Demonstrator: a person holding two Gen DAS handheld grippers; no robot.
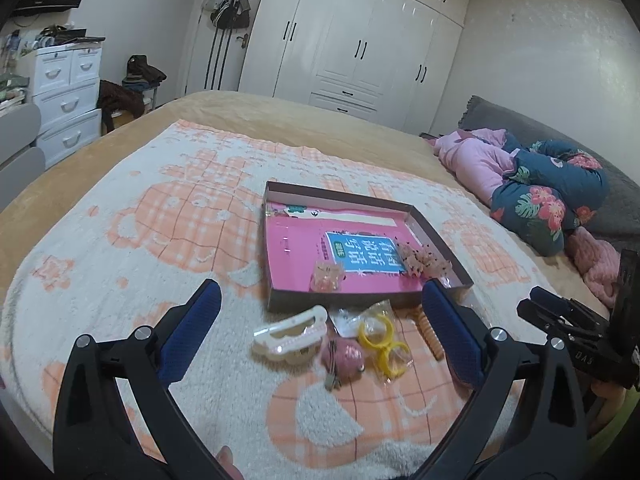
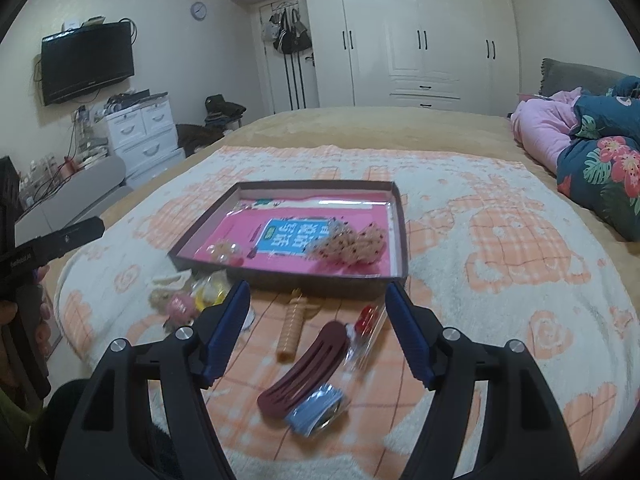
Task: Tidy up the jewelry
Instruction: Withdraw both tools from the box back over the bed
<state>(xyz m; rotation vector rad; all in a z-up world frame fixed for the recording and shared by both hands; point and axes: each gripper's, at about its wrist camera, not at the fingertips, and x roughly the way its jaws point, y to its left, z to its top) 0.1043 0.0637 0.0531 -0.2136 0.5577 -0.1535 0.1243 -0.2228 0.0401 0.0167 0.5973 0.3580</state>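
A shallow dark box (image 1: 432,232) (image 2: 400,236) with a pink lining lies on the blanket; it holds a small orange trinket (image 1: 327,276) (image 2: 225,252) and a peach beaded piece (image 1: 424,262) (image 2: 352,246). Before it, in the left wrist view, lie a white hair clip (image 1: 290,334), a pink keyring charm (image 1: 345,356) and yellow rings in a bag (image 1: 382,338). My left gripper (image 1: 320,308) is open above them. In the right wrist view a beige comb clip (image 2: 292,328), a maroon hair claw (image 2: 304,368), a blue packet (image 2: 318,410) and a red-beaded bag (image 2: 366,332) lie under my open right gripper (image 2: 316,300).
A white and orange blanket (image 1: 120,240) (image 2: 500,240) covers the bed. Pink and floral bedding (image 1: 532,184) (image 2: 592,152) is heaped at the right. The right gripper's body (image 1: 580,340) shows at the left view's right edge; the left one (image 2: 52,248) at the right view's left edge.
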